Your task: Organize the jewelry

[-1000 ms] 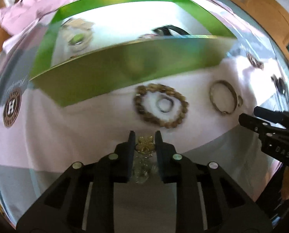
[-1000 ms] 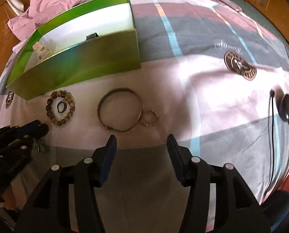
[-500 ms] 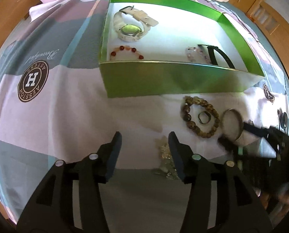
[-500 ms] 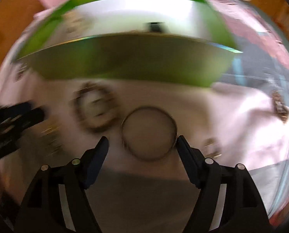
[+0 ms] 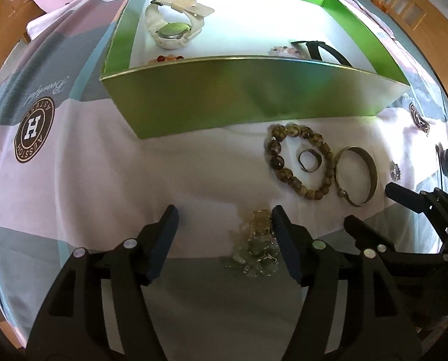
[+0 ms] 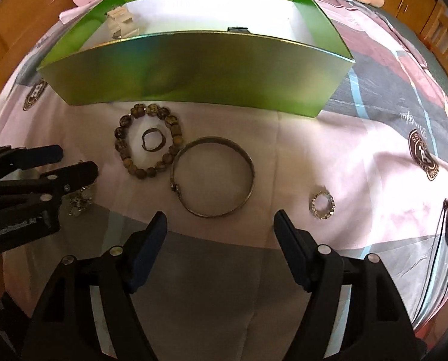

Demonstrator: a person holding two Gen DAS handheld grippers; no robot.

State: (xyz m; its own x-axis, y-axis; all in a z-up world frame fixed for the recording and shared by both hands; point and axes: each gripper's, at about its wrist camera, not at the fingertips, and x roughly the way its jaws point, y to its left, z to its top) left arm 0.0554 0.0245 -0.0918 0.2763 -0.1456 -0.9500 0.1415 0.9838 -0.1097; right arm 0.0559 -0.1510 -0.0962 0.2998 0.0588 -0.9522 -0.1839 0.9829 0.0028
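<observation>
Left wrist: left tool [image 5: 222, 224] opening, jaws bare, charm cluster [image 5: 255, 248] on the bed inside its right finger. Right wrist: right tool [image 6: 220, 230] wide above the bangle [image 6: 213, 177]; best straddle its rim squarely.

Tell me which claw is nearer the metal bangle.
Right. The right claw hangs open just short of the metal bangle, straddling its near edge. The left claw, jaws opening, sits off to the bangle's side.

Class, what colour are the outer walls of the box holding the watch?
Shiny green, on the box; the right wrist view shows it best.
</observation>
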